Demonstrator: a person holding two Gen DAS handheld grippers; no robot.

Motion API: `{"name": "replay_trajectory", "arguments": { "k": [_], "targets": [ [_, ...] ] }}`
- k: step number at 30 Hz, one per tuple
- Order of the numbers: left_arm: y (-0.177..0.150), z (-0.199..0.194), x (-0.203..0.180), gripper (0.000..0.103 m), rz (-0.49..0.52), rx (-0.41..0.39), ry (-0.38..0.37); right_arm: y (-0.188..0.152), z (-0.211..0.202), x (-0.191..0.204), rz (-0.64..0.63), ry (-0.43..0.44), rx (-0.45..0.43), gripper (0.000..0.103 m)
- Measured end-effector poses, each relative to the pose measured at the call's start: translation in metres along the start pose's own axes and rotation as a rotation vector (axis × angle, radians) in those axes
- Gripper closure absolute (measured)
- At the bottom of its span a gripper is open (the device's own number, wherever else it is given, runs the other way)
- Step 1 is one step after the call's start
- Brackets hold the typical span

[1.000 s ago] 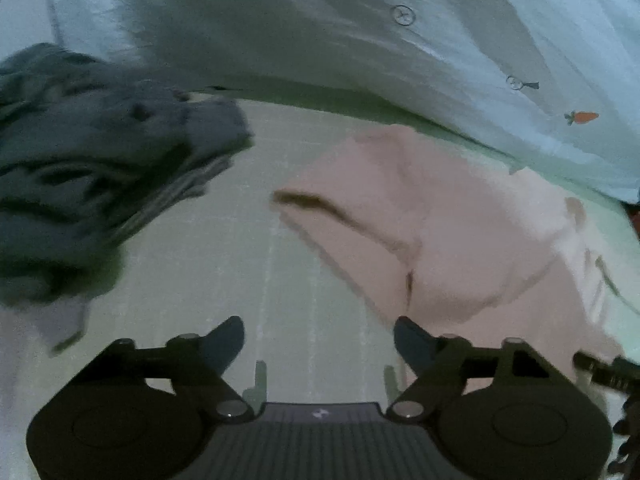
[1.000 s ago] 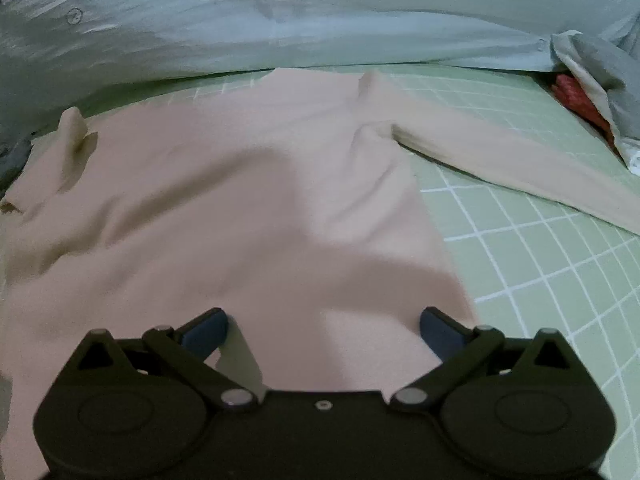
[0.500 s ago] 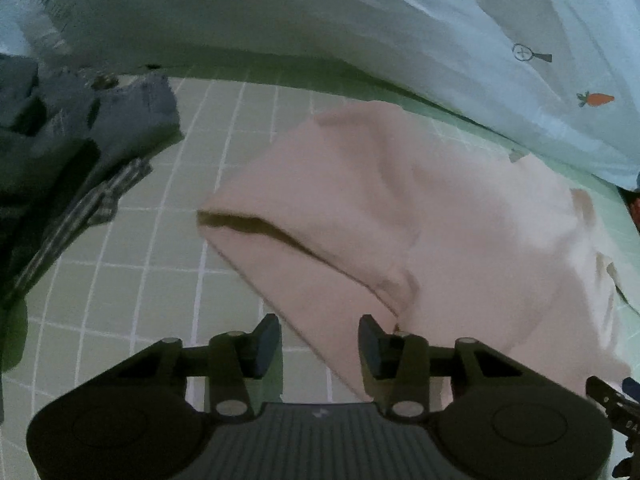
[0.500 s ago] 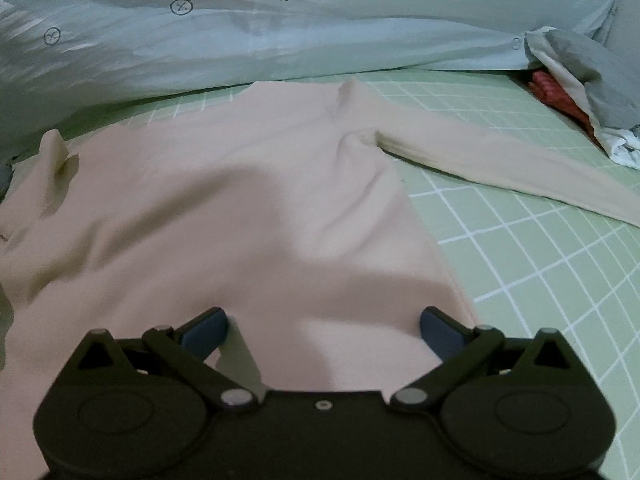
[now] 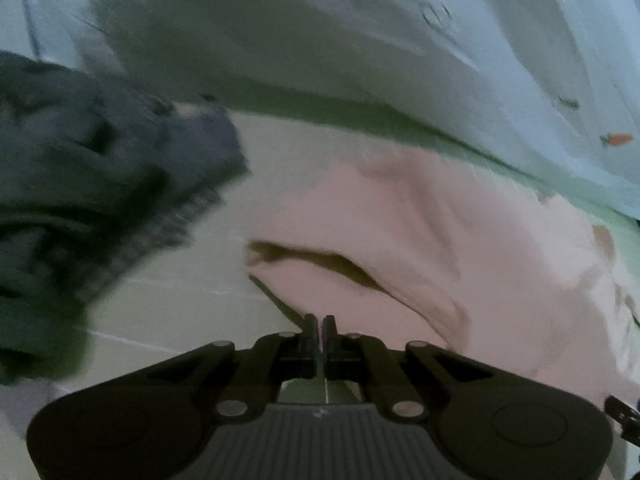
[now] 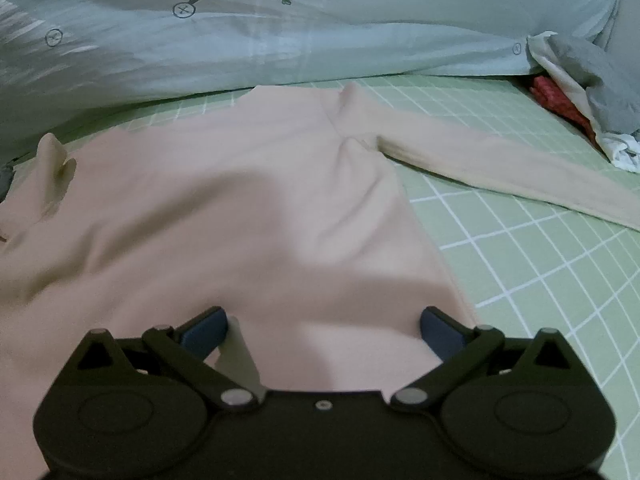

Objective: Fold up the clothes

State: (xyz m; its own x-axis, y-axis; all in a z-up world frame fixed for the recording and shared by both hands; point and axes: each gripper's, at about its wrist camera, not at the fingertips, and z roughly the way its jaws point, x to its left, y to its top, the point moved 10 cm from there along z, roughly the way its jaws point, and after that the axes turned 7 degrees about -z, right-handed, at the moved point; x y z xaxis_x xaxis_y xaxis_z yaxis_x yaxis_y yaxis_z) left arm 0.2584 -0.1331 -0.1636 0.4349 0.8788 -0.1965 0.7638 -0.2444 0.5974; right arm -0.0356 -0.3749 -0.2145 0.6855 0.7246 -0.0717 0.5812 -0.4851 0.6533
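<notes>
Pink long-sleeved top [image 5: 460, 240] lies spread on the green checked bed sheet [image 5: 180, 280]; in the blurred left wrist view the left tool [image 5: 319, 326] is closed at its near edge, gripped cloth unconfirmed, a dark clothes heap [image 5: 92, 192] far left. Only the right wrist view shows the right tool [image 6: 322, 326] wide open over the near hem and the right sleeve [image 6: 500, 168] outstretched. Soft, light, limp cloth, probably best pinched at hem or sleeve.

Both wrist views angled down, close over bed, sharing pink top [image 6: 248, 216], left perhaps motion-blurred
</notes>
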Motion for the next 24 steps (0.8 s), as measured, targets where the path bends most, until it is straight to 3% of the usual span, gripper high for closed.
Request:
{"name": "replay_trajectory", "arguments": {
  "k": [5,9,11,13,17,21,24],
  "targets": [
    [0.039,-0.04,0.046,0.101,0.041,-0.178,0.186,-0.001,-0.001,0.001,0.0,0.0,-0.009,0.0],
    [0.061,-0.068,0.06,0.101,0.119,-0.286,0.26,-0.001,-0.001,0.001,0.003,-0.003,-0.014,0.0],
    [0.054,-0.069,0.046,0.101,0.212,-0.291,0.268,-0.001,-0.001,0.001,0.005,-0.005,-0.016,0.0],
    [0.034,-0.062,0.027,0.101,0.302,-0.256,0.241,-0.001,-0.001,0.001,0.007,-0.008,-0.019,0.0],
    [-0.026,-0.033,-0.009,0.1,0.367,-0.084,0.109,-0.002,-0.002,0.001,0.01,-0.011,-0.029,0.0],
    [-0.061,-0.017,-0.012,0.095,0.254,0.092,0.023,-0.001,-0.002,0.0,0.012,-0.014,-0.032,0.0],
    [-0.063,-0.025,-0.001,0.081,0.178,0.096,-0.004,-0.002,-0.002,0.0,0.013,-0.015,-0.036,0.0]
  ]
}}
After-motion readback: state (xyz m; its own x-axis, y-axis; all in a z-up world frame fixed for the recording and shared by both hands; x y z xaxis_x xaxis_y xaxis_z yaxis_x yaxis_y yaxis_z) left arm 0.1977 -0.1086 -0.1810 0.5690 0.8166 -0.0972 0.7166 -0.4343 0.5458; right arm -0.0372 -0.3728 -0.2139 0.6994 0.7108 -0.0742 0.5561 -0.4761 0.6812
